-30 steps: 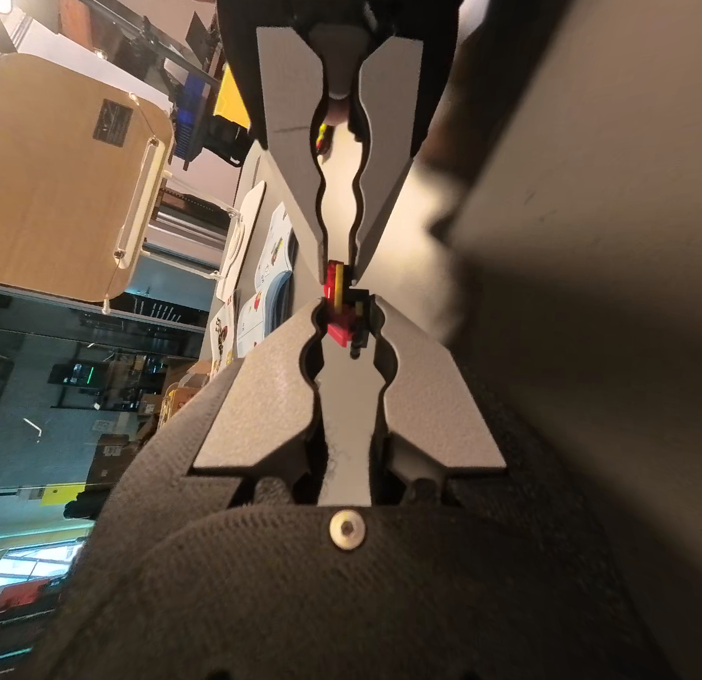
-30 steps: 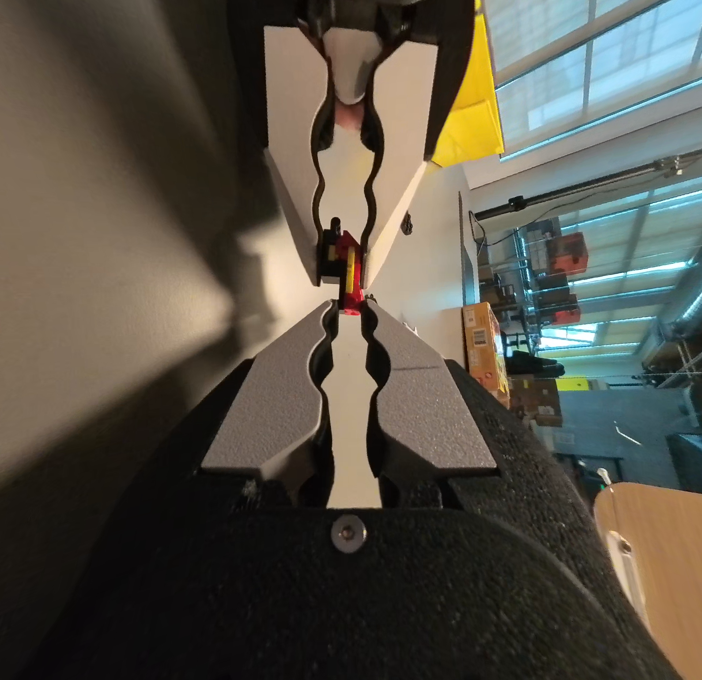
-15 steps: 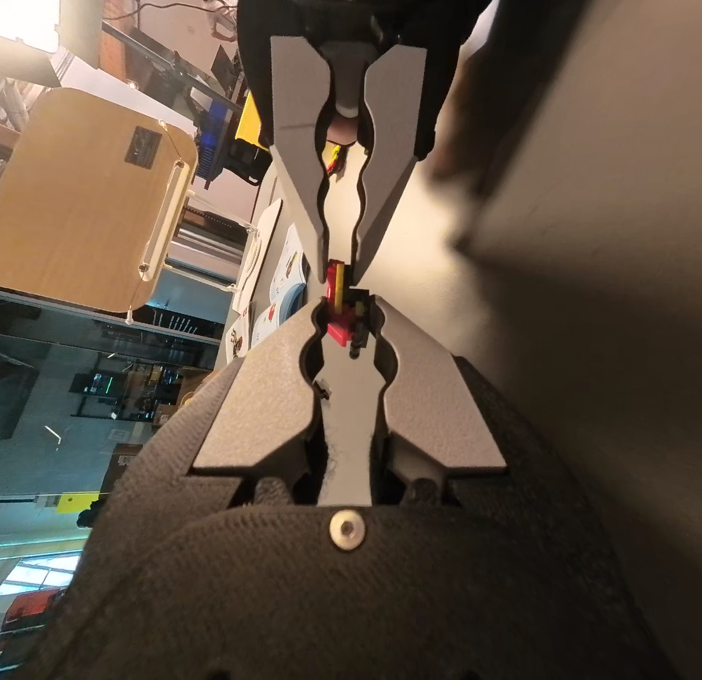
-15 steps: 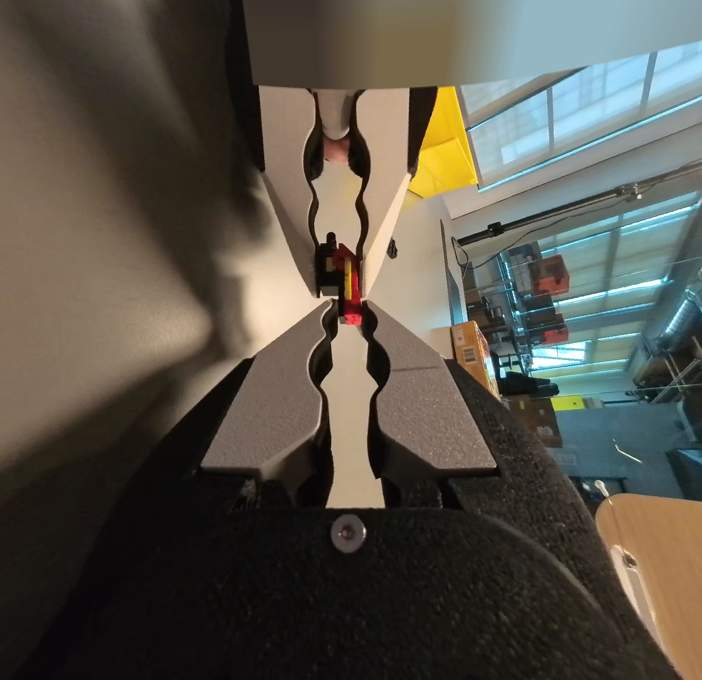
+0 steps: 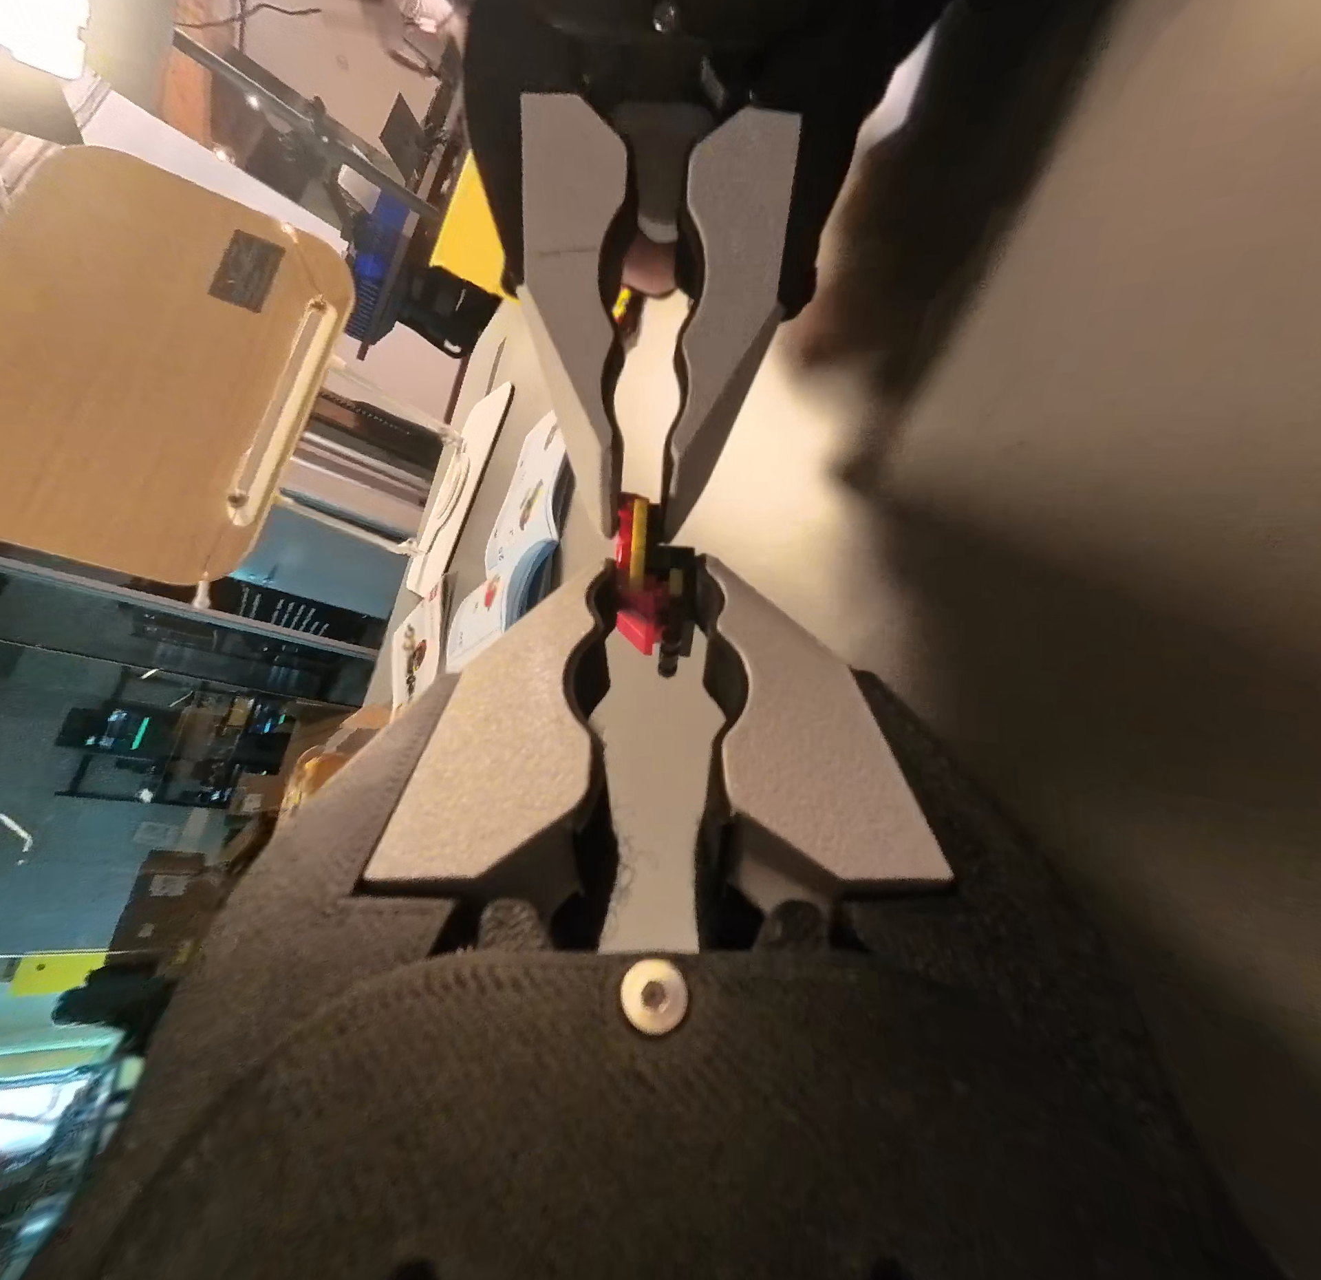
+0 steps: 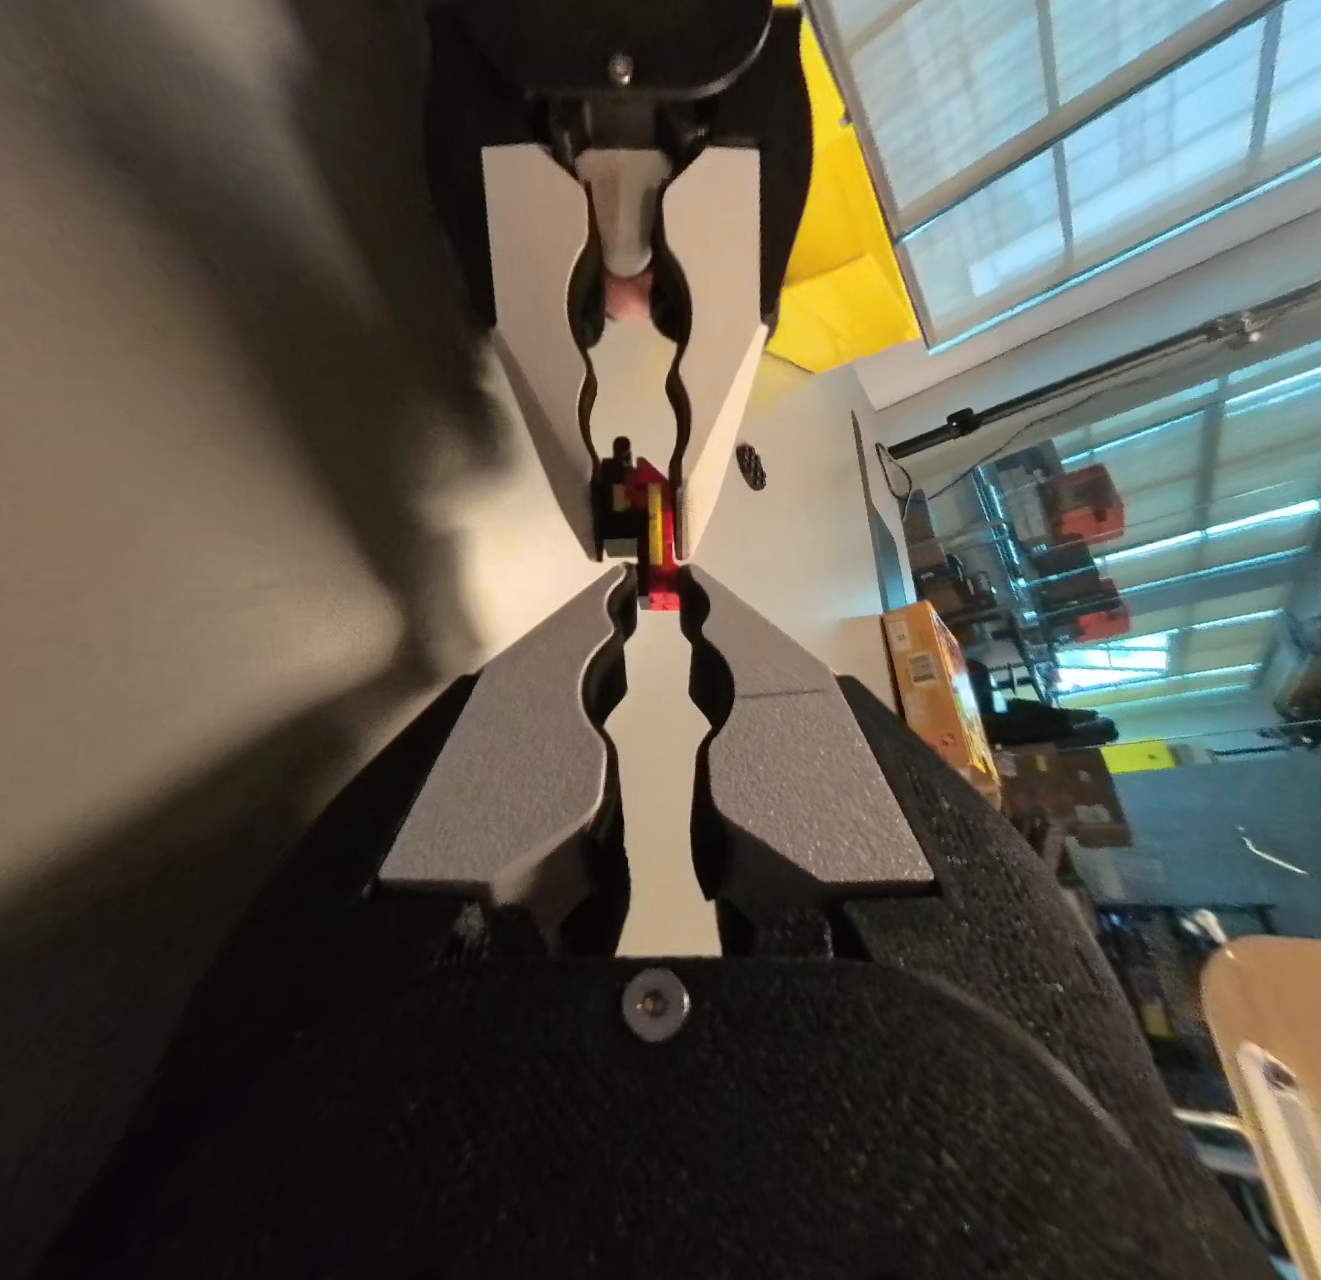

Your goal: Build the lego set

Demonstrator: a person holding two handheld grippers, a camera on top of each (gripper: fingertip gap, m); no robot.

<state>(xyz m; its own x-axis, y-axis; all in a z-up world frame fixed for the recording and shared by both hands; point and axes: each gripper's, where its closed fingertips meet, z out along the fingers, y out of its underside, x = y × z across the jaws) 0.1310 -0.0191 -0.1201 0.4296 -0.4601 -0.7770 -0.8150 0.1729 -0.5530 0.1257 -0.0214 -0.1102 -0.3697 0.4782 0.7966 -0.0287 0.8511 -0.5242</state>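
Note:
A small lego assembly (image 5: 643, 602) of red, yellow and black pieces hangs in the air between my two grippers, which meet tip to tip. In the left wrist view my left gripper (image 5: 654, 577) is shut on its black and red end. The right gripper (image 5: 638, 525) comes in from the top, shut on the red and yellow end. In the right wrist view my right gripper (image 6: 656, 579) grips the red and yellow part of the assembly (image 6: 654, 531). The left gripper (image 6: 638, 551) opposite holds the black part.
The pale table (image 6: 793, 531) lies behind, with a small black round piece (image 6: 749, 466) on it. Open instruction booklets (image 5: 525, 552) lie on the table. A wooden chair (image 5: 143, 388), a yellow box (image 6: 936, 688) and a yellow bag (image 6: 836, 295) stand beyond. The grippers are tip to tip, or close to it.
Both grippers stay shut tip to tip on the assembly. The background has shifted a little in both views, so the pair has moved together. The hold looks unchanged.

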